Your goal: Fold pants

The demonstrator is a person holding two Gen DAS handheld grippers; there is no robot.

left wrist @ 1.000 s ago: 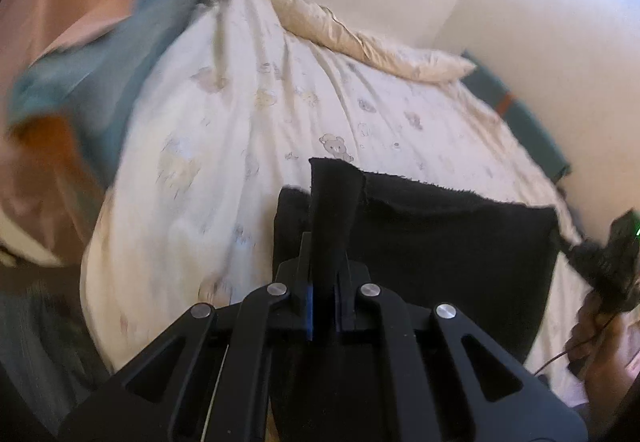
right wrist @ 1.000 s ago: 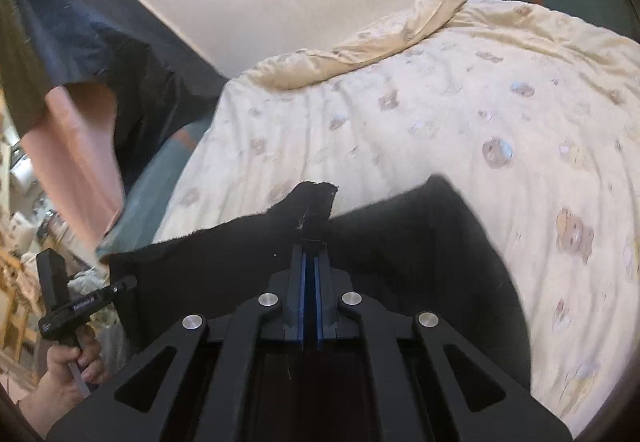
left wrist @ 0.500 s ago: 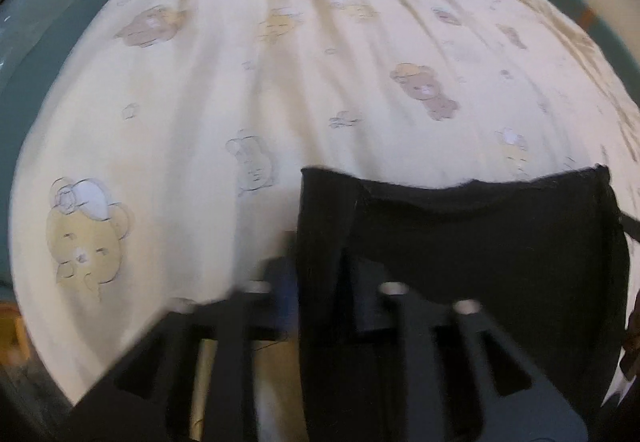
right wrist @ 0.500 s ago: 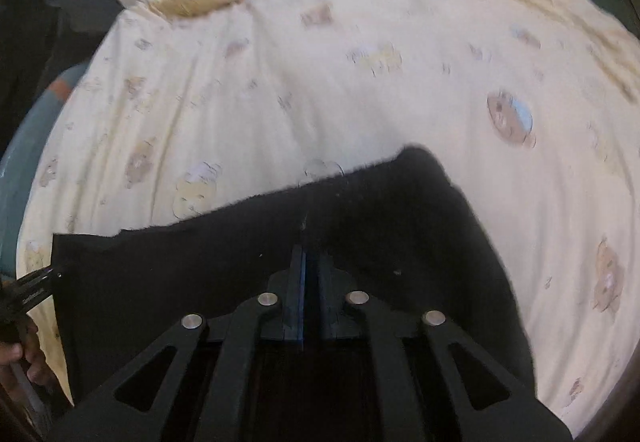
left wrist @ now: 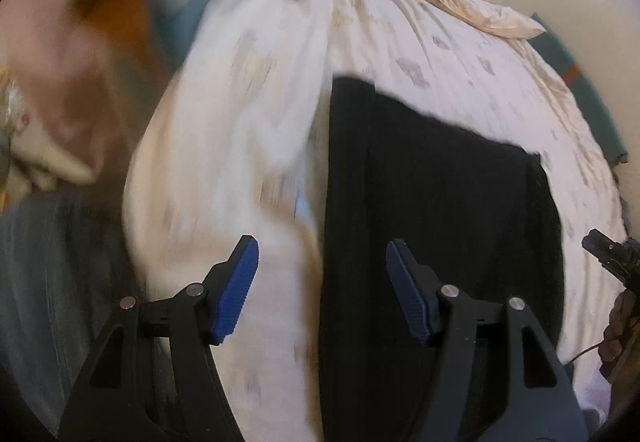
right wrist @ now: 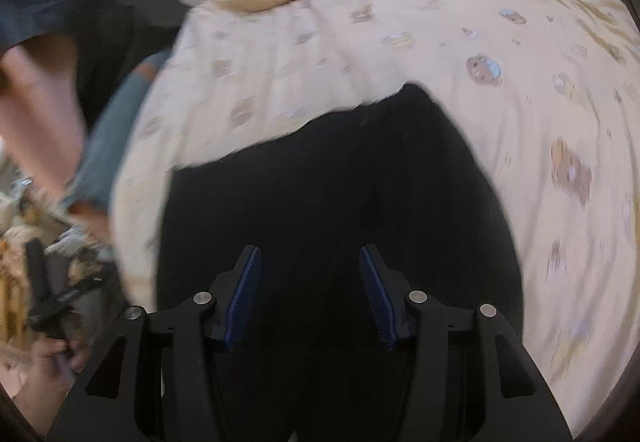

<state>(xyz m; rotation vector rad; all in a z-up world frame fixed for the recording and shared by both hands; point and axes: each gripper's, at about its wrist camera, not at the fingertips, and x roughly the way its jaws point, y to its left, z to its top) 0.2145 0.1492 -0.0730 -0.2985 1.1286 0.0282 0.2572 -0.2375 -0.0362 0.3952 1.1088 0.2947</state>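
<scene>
Your left hand-held gripper [left wrist: 322, 274] and right hand-held gripper [right wrist: 310, 282] have just been opening, gripping nothing. The black pants [right wrist: 340, 182] lie on the bed [right wrist: 480, 42] beneath both.

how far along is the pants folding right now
Done: the black pants lie in a folded rectangle on the bear-print sheet. In hand: nothing; the left tool and right tool have just been opening, clear of the cloth. Left: possibly another fold; I can't tell.

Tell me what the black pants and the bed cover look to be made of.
Black pants: probably a soft matte knit or fleece; fuzzy edge, no sheen. Bed cover: likely thin woven cotton, cream with printed bears; fine creases, dull surface.
</scene>
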